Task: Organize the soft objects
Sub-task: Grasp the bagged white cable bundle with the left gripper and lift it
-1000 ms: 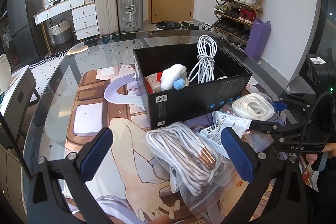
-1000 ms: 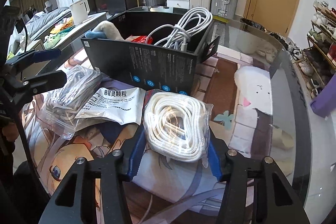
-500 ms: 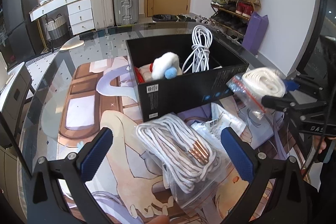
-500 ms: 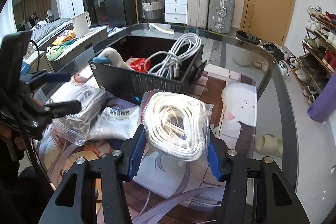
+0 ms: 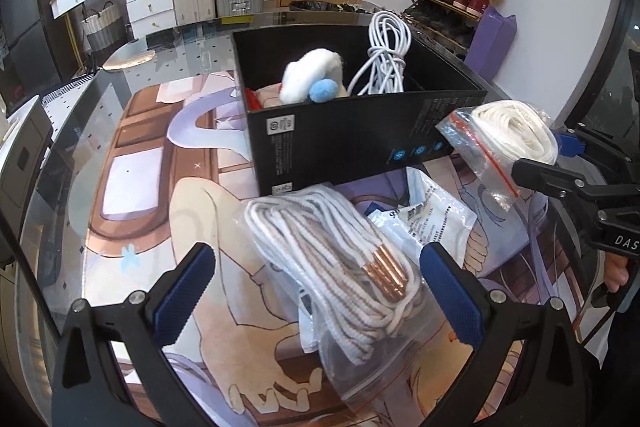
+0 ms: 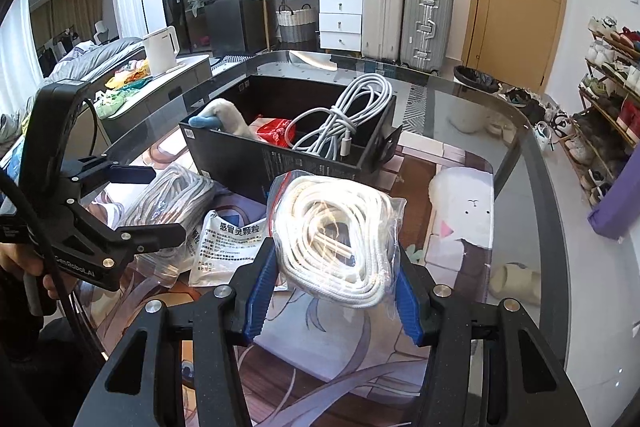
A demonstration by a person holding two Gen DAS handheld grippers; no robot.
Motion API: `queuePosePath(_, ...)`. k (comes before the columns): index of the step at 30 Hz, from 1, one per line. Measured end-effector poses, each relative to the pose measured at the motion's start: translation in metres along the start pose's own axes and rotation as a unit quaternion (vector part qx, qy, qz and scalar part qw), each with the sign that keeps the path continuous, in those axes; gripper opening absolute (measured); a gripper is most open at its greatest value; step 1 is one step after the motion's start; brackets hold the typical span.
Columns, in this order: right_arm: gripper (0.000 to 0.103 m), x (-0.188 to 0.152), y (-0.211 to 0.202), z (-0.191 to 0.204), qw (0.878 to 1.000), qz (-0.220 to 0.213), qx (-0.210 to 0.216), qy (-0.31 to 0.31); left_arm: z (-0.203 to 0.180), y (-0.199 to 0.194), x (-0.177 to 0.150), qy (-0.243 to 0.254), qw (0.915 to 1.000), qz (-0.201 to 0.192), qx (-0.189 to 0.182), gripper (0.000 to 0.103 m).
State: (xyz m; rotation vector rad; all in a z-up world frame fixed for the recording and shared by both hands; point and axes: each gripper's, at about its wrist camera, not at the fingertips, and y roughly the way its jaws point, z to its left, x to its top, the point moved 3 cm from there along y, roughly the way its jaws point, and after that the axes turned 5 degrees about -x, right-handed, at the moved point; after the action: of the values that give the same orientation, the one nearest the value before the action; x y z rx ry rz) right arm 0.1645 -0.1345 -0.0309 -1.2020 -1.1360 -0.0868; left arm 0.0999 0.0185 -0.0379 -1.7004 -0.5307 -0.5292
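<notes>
Your right gripper [image 6: 334, 291] clamps clear zip bag of white rope [image 6: 340, 239] just before black cardboard box [image 6: 280, 163]; left gripper [image 5: 316, 291] open, empty. Slippery plastic, bag may slip short of box.

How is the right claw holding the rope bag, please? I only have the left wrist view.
Observer: Both pads of the right claw pinch the rope bag by its lower sides.
Operator: Is it over the box yet?
Observer: No, it hangs on the near side of the box.
Operator: What lies beside the cable?
Observer: A red packet, between the plush and the cable.
</notes>
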Motion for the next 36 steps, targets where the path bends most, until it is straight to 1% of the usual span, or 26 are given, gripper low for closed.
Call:
queuePosePath(5,0.054,0.002,0.000,0.002,1.000,-0.002,0.002,-0.003,-0.002,-0.003,0.001,-0.006,0.9999,-0.004,-0.012,0.102)
queuePosePath(10,0.054,0.002,0.000,0.003,1.000,-0.002,0.003,-0.004,0.000,0.004,0.001,-0.018,0.9998,0.001,-0.011,0.100)
queuePosePath(11,0.054,0.002,0.000,0.003,1.000,-0.002,0.003,-0.004,0.001,0.005,0.000,-0.020,0.9997,0.003,-0.013,0.098)
queuePosePath(16,0.054,0.002,0.000,0.005,1.000,-0.001,0.005,-0.006,0.003,0.009,-0.001,-0.025,0.9992,0.008,-0.028,0.078)
queuePosePath(21,0.054,0.002,0.000,0.006,1.000,0.000,0.006,-0.006,-0.003,0.007,-0.001,-0.012,0.9988,0.010,-0.047,0.054)
queuePosePath(24,0.054,0.002,0.001,0.007,1.000,-0.001,0.007,-0.007,-0.007,0.003,0.000,0.000,0.9986,0.005,-0.053,0.046)
queuePosePath(28,0.054,0.001,0.001,0.007,1.000,-0.001,0.007,-0.008,-0.012,-0.004,0.002,0.013,0.9980,-0.004,-0.062,0.039)
queuePosePath(30,0.054,0.001,0.001,0.007,1.000,-0.001,0.007,-0.008,-0.015,-0.008,0.003,0.020,0.9976,-0.010,-0.066,0.034)
queuePosePath(36,0.054,0.002,-0.001,0.007,1.000,-0.004,0.006,-0.009,-0.017,-0.015,0.005,0.032,0.9971,-0.021,-0.065,0.029)
